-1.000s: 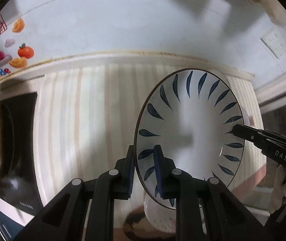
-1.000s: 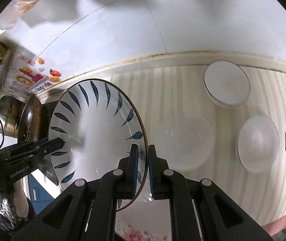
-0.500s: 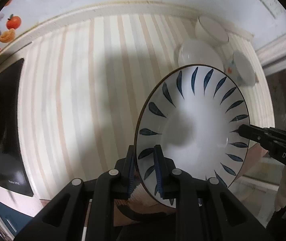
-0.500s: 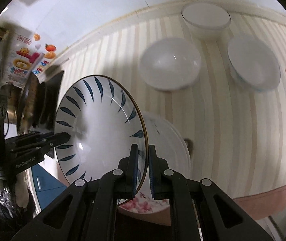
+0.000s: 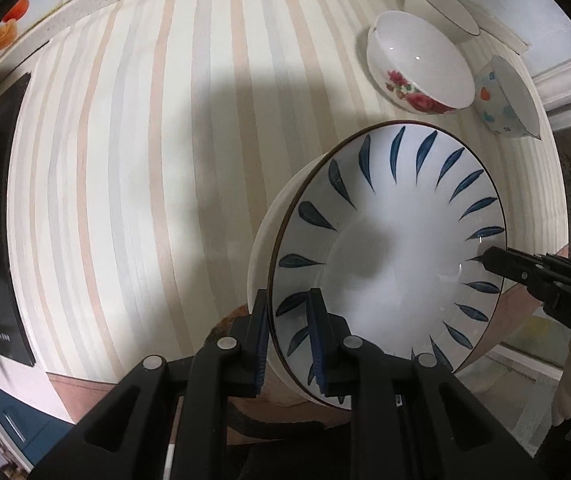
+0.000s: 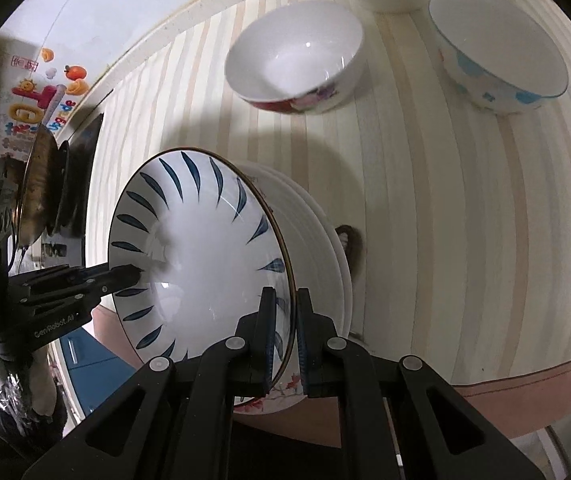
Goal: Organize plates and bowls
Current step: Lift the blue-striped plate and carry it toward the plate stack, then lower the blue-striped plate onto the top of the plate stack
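Now the left gripper (image 5: 289, 334) is clamping its ridged blue pads on the left rim of the glossy round plate (image 5: 389, 256), white with dark blue leaf strokes and a thin brown edge. That plate is hanging tilted just over a stack of white plates (image 6: 321, 240) on the striped cloth (image 5: 145, 160). Right of the plate, the right gripper (image 6: 283, 328) is pinching the opposite rim. Beyond the plate, a flowered bowl (image 5: 417, 68), a plain white bowl (image 5: 441, 4) and a bowl with coloured spots (image 5: 505, 100) are sitting close together.
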`<action>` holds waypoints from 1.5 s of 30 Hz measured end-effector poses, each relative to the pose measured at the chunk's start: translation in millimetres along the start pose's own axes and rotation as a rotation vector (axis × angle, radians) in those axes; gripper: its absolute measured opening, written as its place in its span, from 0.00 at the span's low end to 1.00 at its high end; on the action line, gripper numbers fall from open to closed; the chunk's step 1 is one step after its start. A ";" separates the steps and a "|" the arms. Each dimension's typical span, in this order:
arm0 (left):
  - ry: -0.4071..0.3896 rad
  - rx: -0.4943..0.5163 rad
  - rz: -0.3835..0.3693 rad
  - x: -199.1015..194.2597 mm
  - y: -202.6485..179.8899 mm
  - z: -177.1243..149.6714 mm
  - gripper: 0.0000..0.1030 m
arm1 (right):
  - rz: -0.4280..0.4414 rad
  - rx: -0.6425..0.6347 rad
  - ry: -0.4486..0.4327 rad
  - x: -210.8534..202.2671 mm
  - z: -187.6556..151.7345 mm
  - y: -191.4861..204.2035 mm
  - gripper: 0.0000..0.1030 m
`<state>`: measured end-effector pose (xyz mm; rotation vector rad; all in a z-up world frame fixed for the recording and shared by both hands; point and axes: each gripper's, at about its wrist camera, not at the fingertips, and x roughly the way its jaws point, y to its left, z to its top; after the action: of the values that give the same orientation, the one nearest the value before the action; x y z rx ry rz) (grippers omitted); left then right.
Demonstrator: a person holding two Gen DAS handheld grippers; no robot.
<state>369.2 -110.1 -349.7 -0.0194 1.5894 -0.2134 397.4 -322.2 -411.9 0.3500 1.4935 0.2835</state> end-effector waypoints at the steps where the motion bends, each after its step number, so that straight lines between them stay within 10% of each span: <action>1: -0.001 -0.006 0.003 1.1 -0.2 -0.6 0.15 | 0.000 -0.010 0.006 1.9 -0.4 -0.7 0.11; 45: 0.015 -0.049 0.003 31.1 -4.7 4.1 0.16 | -0.046 0.059 0.030 26.4 11.9 -5.5 0.14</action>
<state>371.7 -119.8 -379.8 -0.0531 1.6098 -0.1724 410.8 -317.4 -437.8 0.3589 1.5400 0.2090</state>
